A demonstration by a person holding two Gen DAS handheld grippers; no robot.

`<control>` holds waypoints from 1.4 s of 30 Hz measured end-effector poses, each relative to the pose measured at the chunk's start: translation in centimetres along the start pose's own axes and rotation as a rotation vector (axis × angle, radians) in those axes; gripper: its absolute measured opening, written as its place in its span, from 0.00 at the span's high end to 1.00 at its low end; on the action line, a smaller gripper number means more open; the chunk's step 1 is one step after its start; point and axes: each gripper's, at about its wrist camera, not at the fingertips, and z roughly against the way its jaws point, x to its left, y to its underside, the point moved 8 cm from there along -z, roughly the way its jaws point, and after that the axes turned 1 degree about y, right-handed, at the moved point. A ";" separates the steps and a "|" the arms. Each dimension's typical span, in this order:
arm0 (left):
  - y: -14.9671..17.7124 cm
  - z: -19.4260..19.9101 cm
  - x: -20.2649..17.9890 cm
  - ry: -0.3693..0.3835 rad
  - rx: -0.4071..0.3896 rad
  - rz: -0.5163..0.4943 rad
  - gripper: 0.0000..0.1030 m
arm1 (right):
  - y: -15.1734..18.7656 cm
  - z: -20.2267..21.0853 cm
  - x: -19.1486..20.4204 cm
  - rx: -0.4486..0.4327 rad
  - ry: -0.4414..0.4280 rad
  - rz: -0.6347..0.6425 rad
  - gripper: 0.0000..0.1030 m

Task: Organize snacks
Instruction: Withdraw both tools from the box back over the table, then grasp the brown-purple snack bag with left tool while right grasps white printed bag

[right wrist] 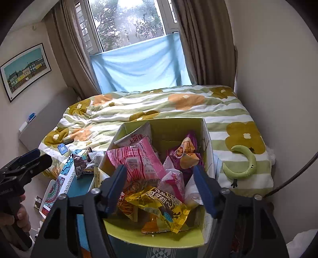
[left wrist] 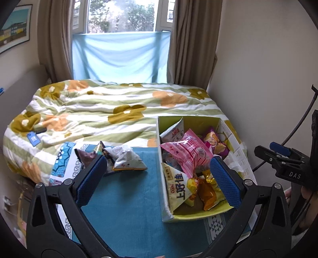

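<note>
Right wrist view: snacks being gathered into the cardboard box (right wrist: 206,137).

Right gripper (right wrist: 161,188) is held above the box, jaws wide, nothing held; left gripper (left wrist: 157,176) likewise wide and empty. Two loose snack packets (left wrist: 119,156) remain on the teal cloth (left wrist: 127,208) beside the box; these are judged next to be grasped.

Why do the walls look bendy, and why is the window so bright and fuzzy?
In both wrist views the fisheye lens bows the walls and leaves dark corners. In the left wrist view daylight washes out the window, so the trees look hazy; the box stays sharp. The right wrist view shows the same glare at the window.
</note>
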 end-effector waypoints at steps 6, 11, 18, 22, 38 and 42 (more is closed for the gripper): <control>1.5 3.3 3.5 -0.020 -0.024 -0.022 0.00 | 1.1 2.2 1.2 -0.031 0.090 -0.009 0.01; 2.7 4.7 7.6 -0.005 0.007 -0.023 0.00 | 2.3 3.3 3.2 -0.045 0.127 -0.023 0.01; 2.6 6.3 14.3 0.028 -0.002 0.001 0.00 | 2.4 4.3 9.6 -0.062 0.123 0.004 0.00; 2.2 6.9 17.5 0.048 -0.015 -0.034 0.00 | 1.7 4.1 14.3 -0.086 0.123 0.048 0.00; 2.8 -0.9 24.7 0.047 0.056 -0.295 0.00 | 1.0 -3.6 24.1 -0.046 0.108 0.050 0.00; 2.8 -3.8 25.0 0.045 0.081 -0.355 0.00 | 0.7 -5.7 24.4 -0.015 0.150 0.094 0.00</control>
